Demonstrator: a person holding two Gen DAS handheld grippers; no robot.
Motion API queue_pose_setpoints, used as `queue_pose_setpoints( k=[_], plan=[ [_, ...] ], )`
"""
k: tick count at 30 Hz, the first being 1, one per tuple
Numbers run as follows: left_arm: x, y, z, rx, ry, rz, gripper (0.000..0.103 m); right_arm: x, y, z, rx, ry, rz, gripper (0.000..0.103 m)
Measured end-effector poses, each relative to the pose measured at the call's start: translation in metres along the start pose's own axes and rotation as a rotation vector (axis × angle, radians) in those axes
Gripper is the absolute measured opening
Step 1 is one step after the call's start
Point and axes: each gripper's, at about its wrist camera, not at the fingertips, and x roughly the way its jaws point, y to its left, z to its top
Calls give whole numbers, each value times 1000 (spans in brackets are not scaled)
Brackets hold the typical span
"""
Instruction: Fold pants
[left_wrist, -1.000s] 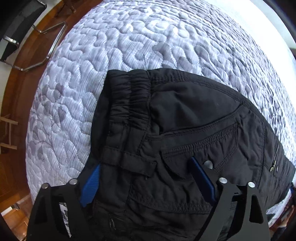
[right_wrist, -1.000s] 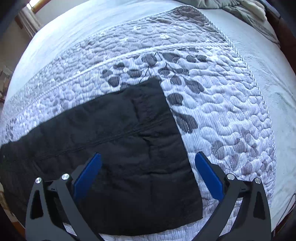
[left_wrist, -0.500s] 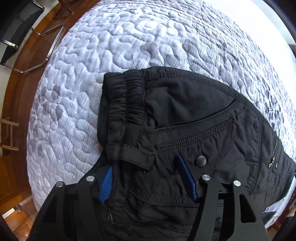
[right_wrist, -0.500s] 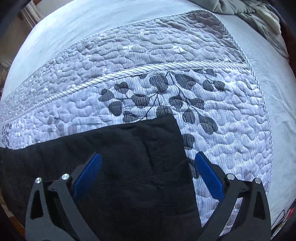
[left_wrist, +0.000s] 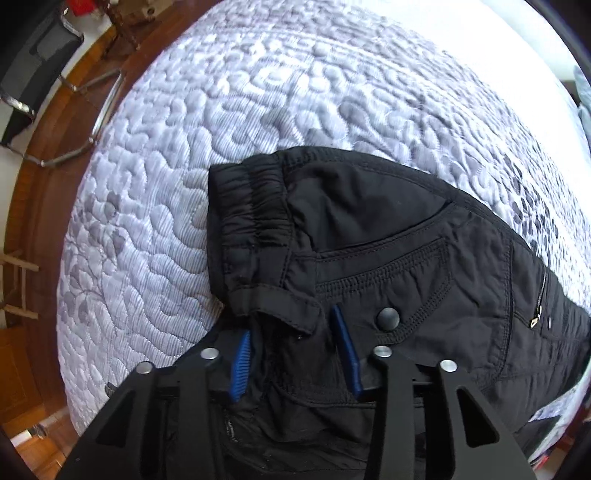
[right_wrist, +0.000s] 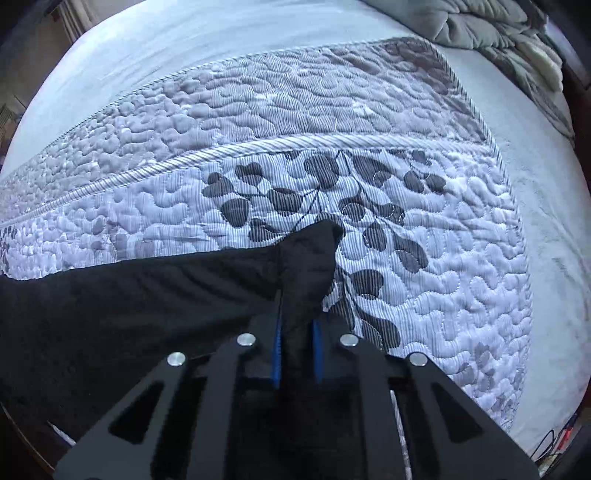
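Between the blue pads of the right gripper (right_wrist: 296, 350), a pinched corner of the black pants (right_wrist: 155, 295) is clamped tight. Over at the waistband (left_wrist: 255, 206), the left gripper (left_wrist: 295, 354) is closing, fabric bunched between its jaws. Pants lie on the quilted bedspread (left_wrist: 229, 110).

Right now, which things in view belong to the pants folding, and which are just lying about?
Part of the job:
- black nylon pants, waistband end
- left gripper, jaws closing around waistband fabric
- right gripper, shut on the leg end
- grey quilted bedspread, the work surface

Lying about:
- black chrome-framed chair
- crumpled grey-green blanket
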Motion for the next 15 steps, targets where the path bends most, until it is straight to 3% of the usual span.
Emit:
queue_pose_setpoints(
  k=[4, 9, 15],
  plan=[
    [-20, -7, -14, -6, -89, -23, 30, -41, 14, -10, -74, -127, -53, 8],
    [-61, -4, -41, -22, -240, -124, 24, -110, 8, -41, -74, -345, 6, 8],
    [-116, -7, -105, 43, -386, -209, 22, -178, 2, -112, -49, -548, 75, 9]
  ],
)
